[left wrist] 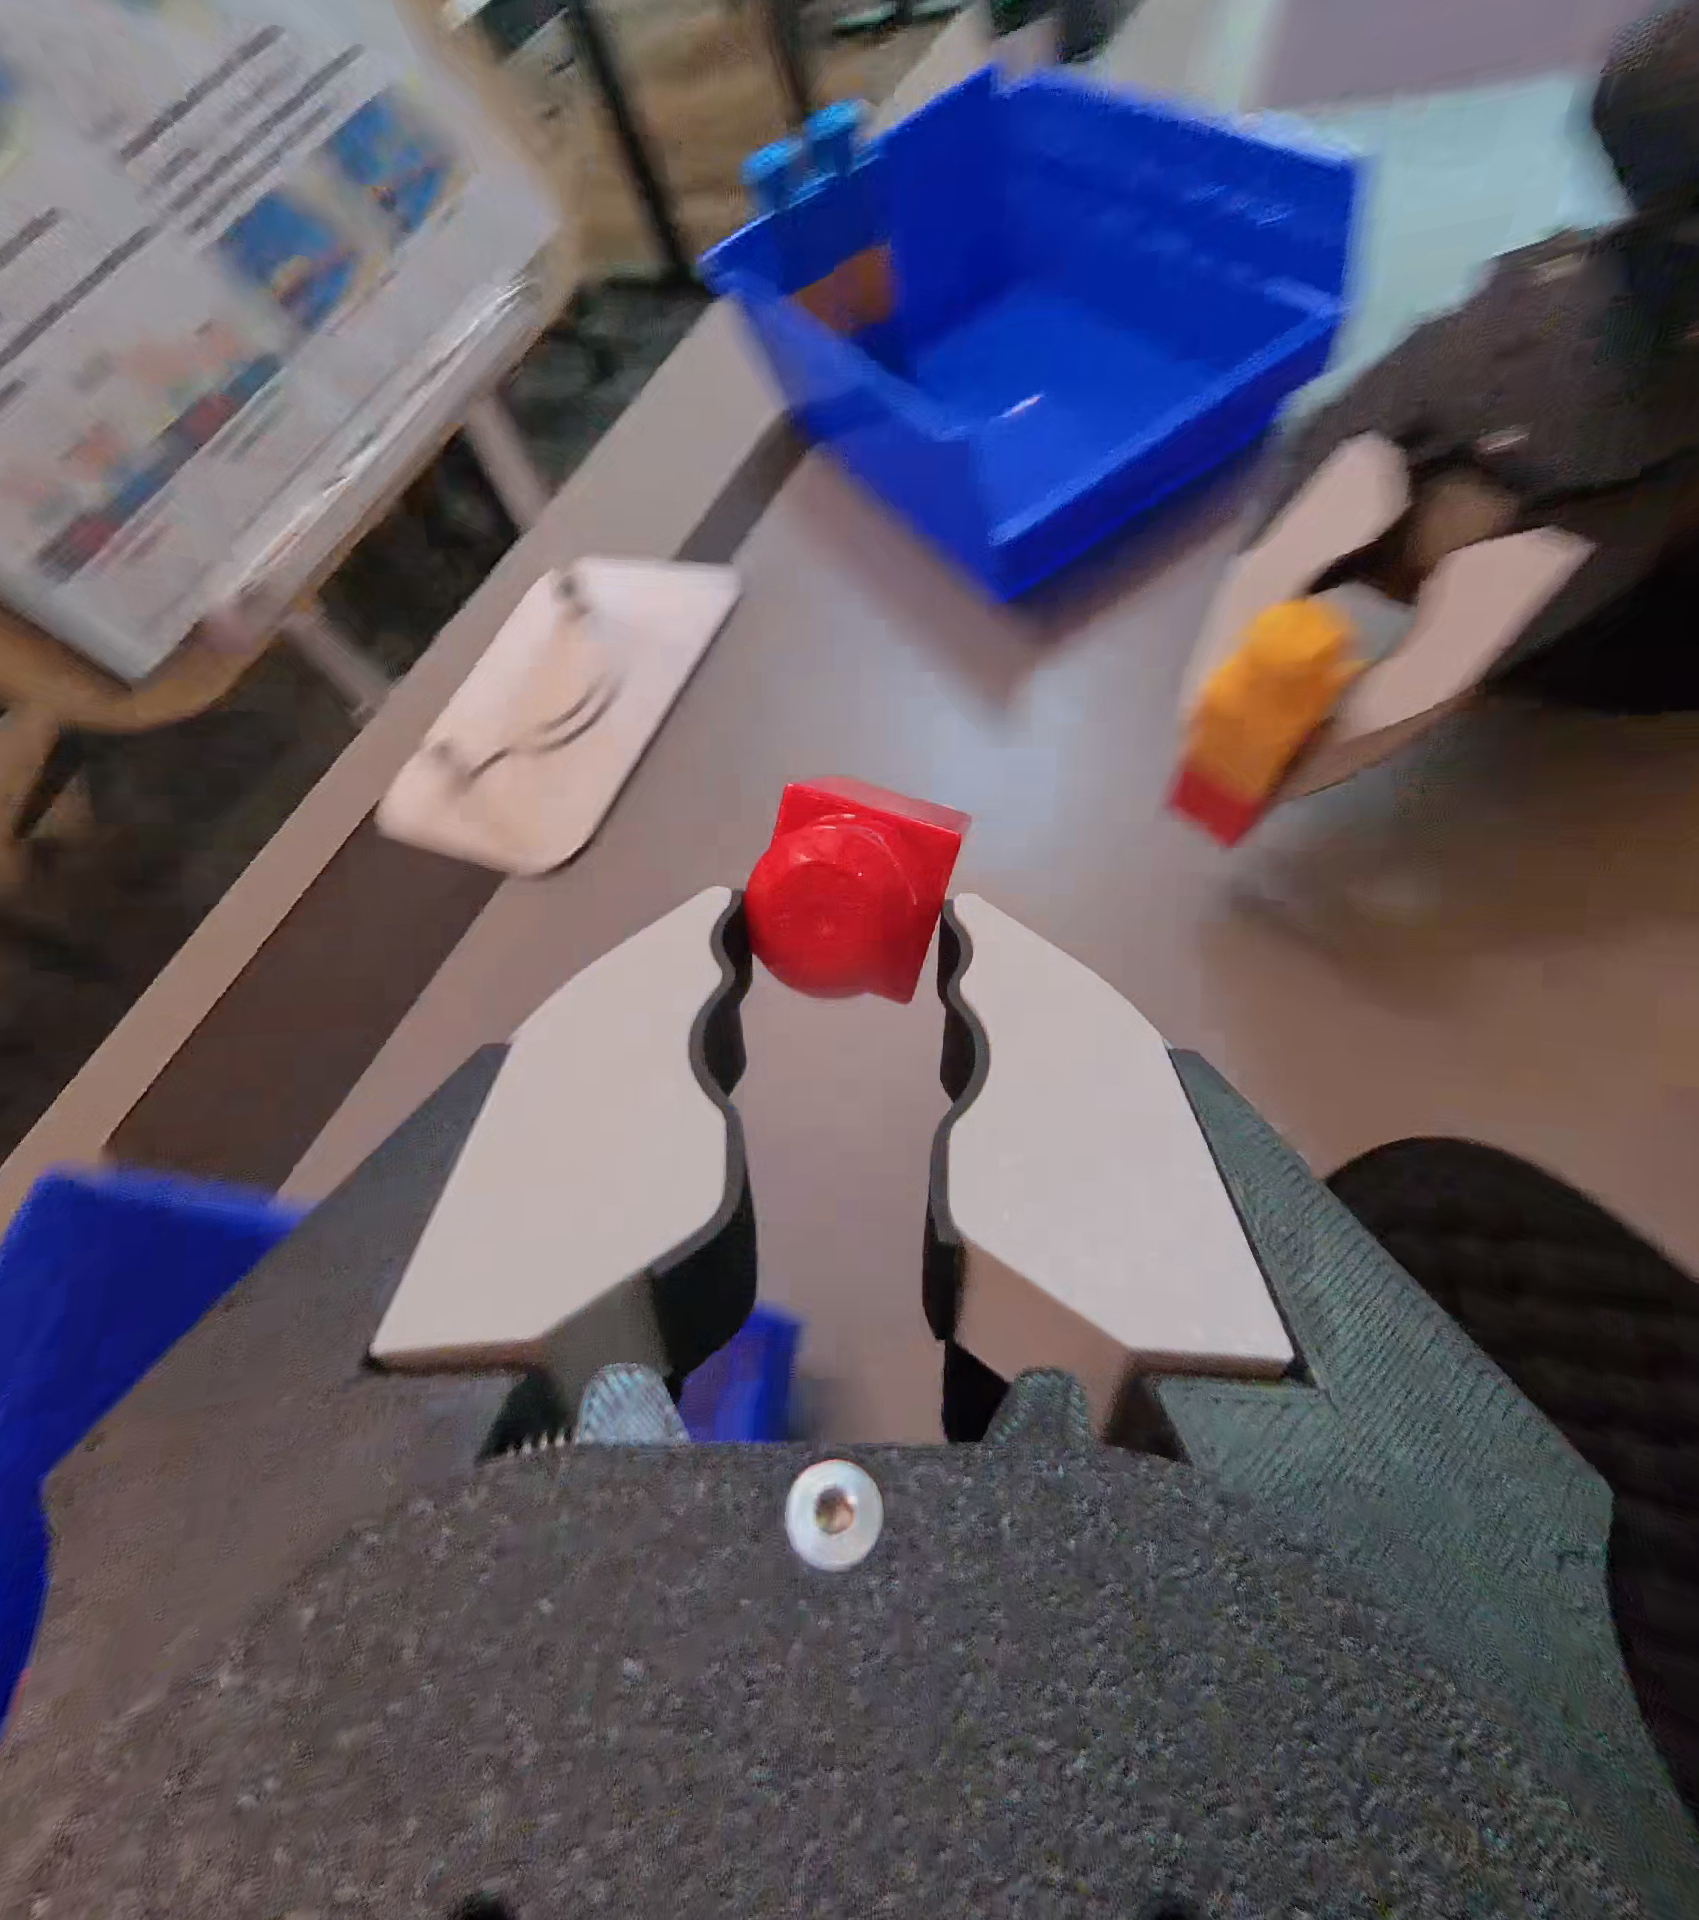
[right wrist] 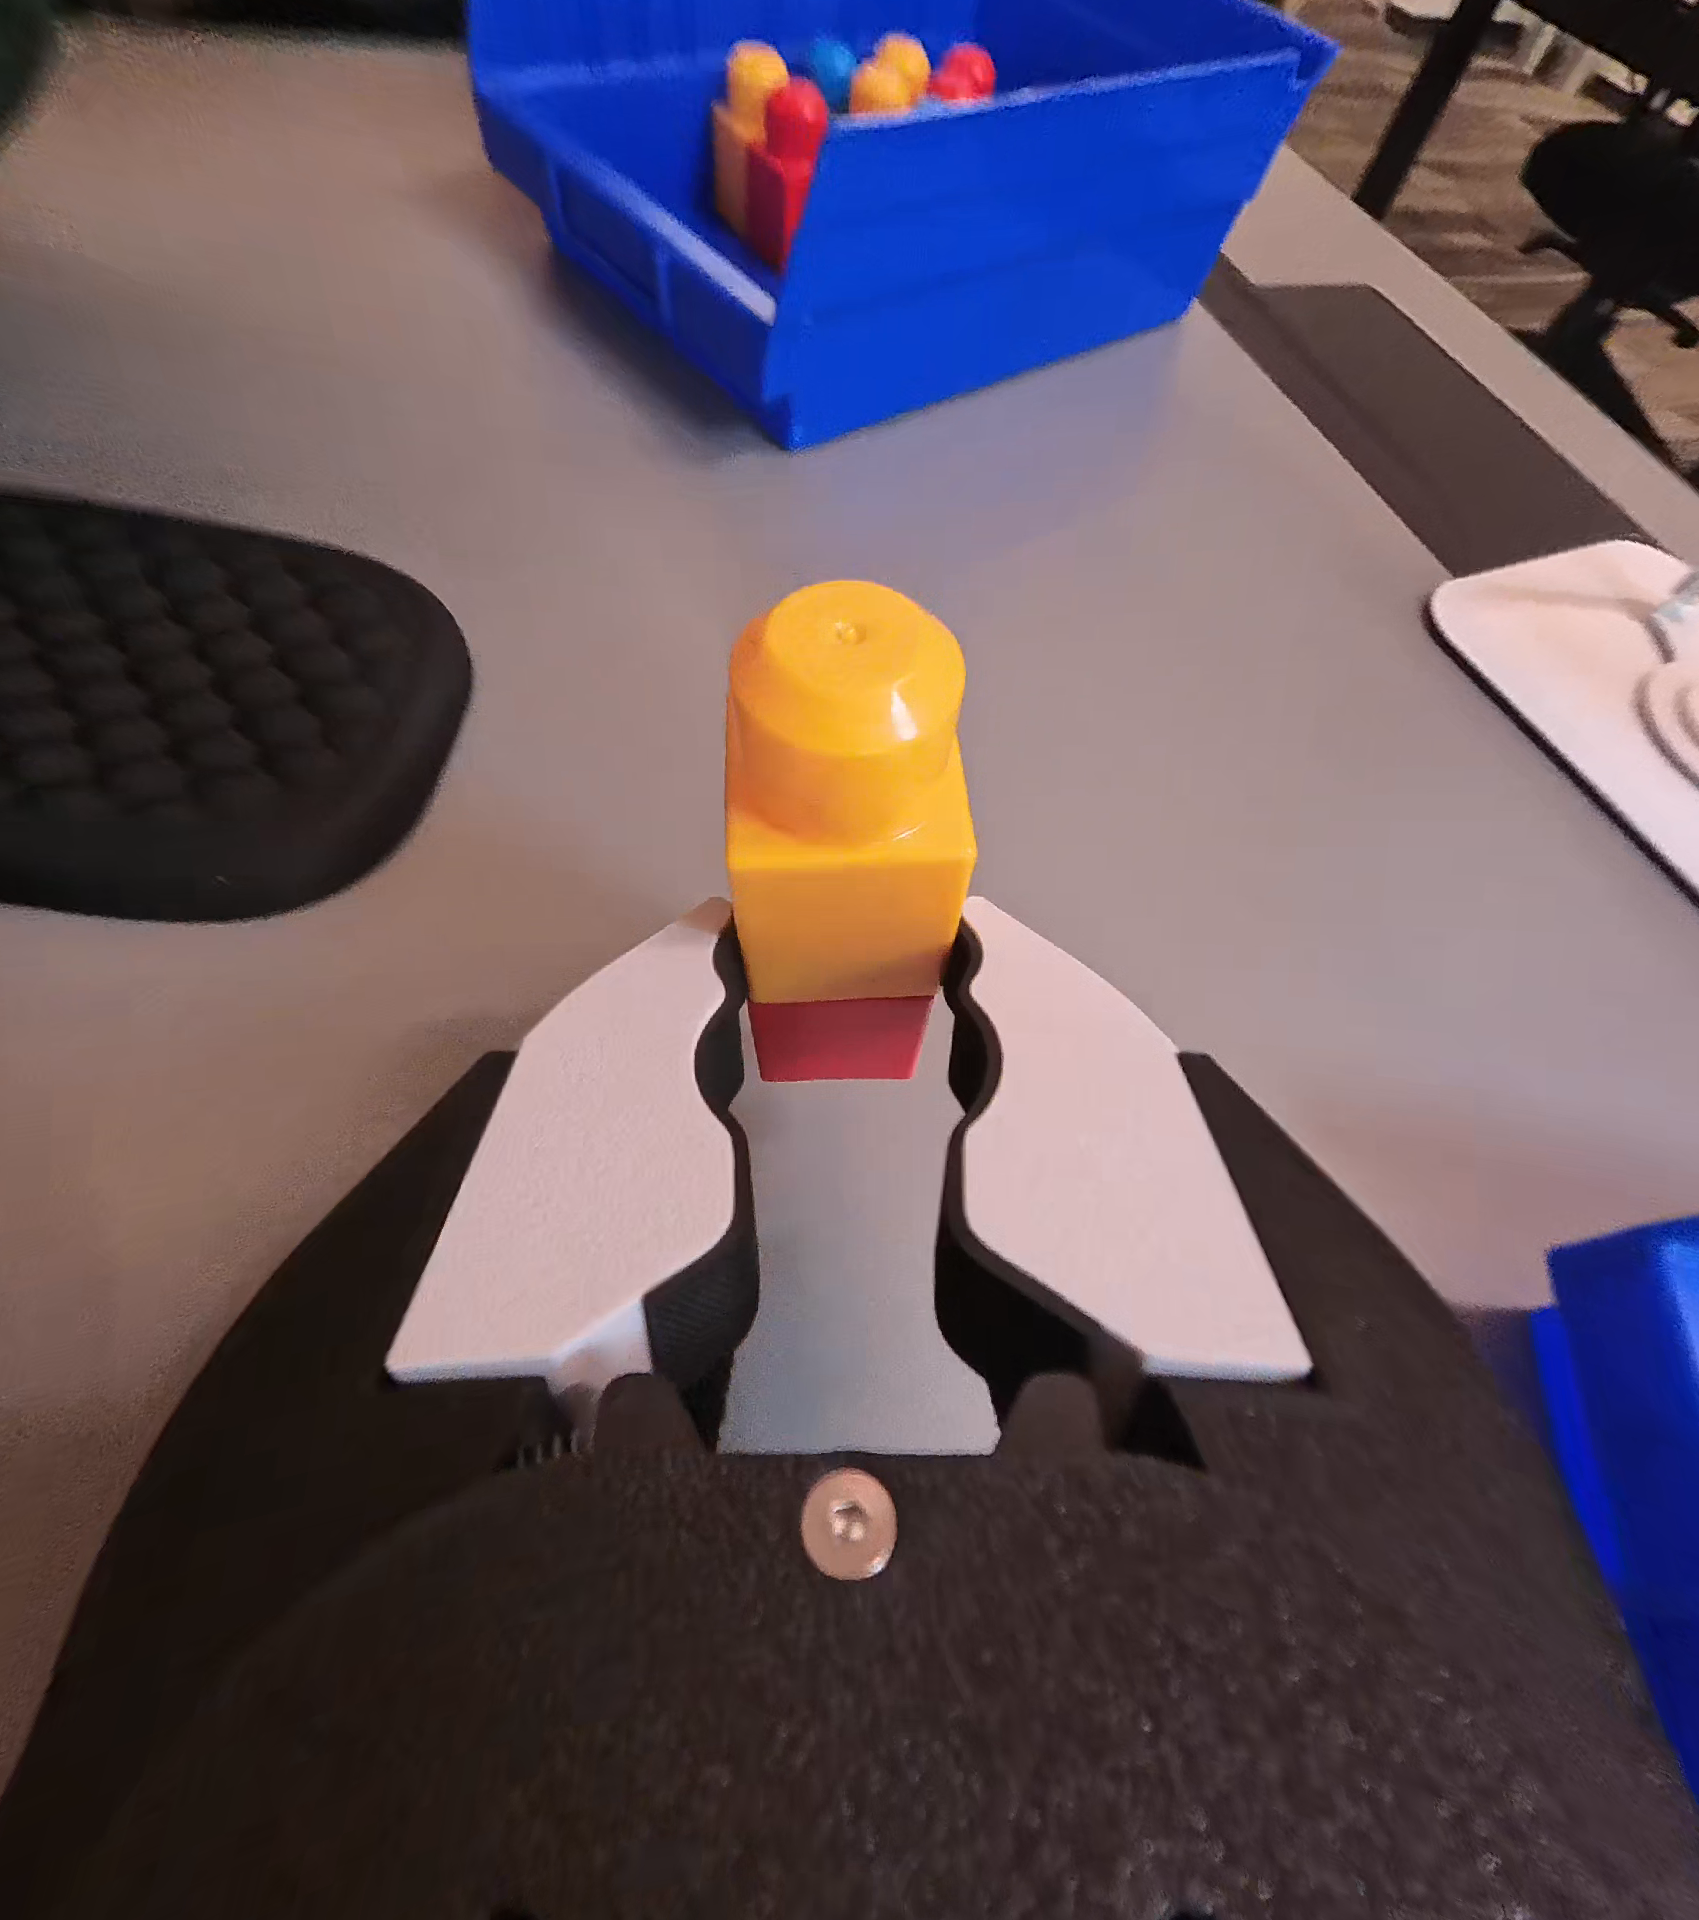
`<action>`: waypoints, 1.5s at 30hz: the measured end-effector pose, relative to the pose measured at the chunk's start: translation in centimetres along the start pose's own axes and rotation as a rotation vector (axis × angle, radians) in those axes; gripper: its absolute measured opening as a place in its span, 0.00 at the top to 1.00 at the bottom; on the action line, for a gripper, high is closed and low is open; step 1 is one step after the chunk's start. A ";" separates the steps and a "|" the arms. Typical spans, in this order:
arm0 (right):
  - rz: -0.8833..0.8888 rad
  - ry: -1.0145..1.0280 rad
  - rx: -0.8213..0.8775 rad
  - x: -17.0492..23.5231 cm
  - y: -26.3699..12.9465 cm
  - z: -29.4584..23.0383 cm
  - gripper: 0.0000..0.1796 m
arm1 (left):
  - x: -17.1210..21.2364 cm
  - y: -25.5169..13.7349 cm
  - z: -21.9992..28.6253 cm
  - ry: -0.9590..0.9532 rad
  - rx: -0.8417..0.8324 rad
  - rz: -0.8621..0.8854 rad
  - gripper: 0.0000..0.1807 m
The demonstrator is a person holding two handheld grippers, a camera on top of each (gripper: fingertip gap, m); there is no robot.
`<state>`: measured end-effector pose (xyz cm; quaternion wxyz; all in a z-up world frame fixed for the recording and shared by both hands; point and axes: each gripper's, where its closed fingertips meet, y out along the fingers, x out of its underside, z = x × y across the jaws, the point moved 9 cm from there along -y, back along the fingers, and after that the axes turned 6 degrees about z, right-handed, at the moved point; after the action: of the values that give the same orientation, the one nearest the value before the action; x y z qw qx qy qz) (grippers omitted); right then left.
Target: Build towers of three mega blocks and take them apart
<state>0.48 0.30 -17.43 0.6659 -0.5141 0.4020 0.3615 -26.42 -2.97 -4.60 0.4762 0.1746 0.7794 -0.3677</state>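
Right wrist view: right gripper [right wrist: 847,961] clamps the yellow block [right wrist: 850,831] over red; left gripper [left wrist: 845,925] pinches a red block [left wrist: 850,899], probably light, stiff, slick—grip flat sides.

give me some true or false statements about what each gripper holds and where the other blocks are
1. The left gripper is shut on a single red block. True.
2. The right gripper holds three stacked blocks. False: only two show, a yellow block on top of a red base block.
3. The right gripper's fingers clamp the red base block. False: they clamp the yellow block.
4. More blocks stand in the blue bin ahead of the right gripper. True.
5. A black textured pad lies on the grey table. True.
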 end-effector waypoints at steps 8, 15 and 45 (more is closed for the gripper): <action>-0.184 -0.164 0.118 0.3 0.8 -1.3 0.80 | -0.7 8.7 8.8 0.151 0.237 -0.051 0.81; -0.223 -0.159 0.083 0.9 0.8 -1.1 0.80 | -0.6 10.7 10.1 0.253 0.305 -0.126 0.81; 0.237 0.023 -0.243 -0.8 -1.8 -1.3 0.80 | 1.5 11.2 11.1 -0.040 0.501 0.351 0.70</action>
<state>1.54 -1.43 -16.15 0.5467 -0.5439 0.4210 0.4775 -13.36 -3.79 -13.52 0.4899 0.4114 0.6130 -0.4636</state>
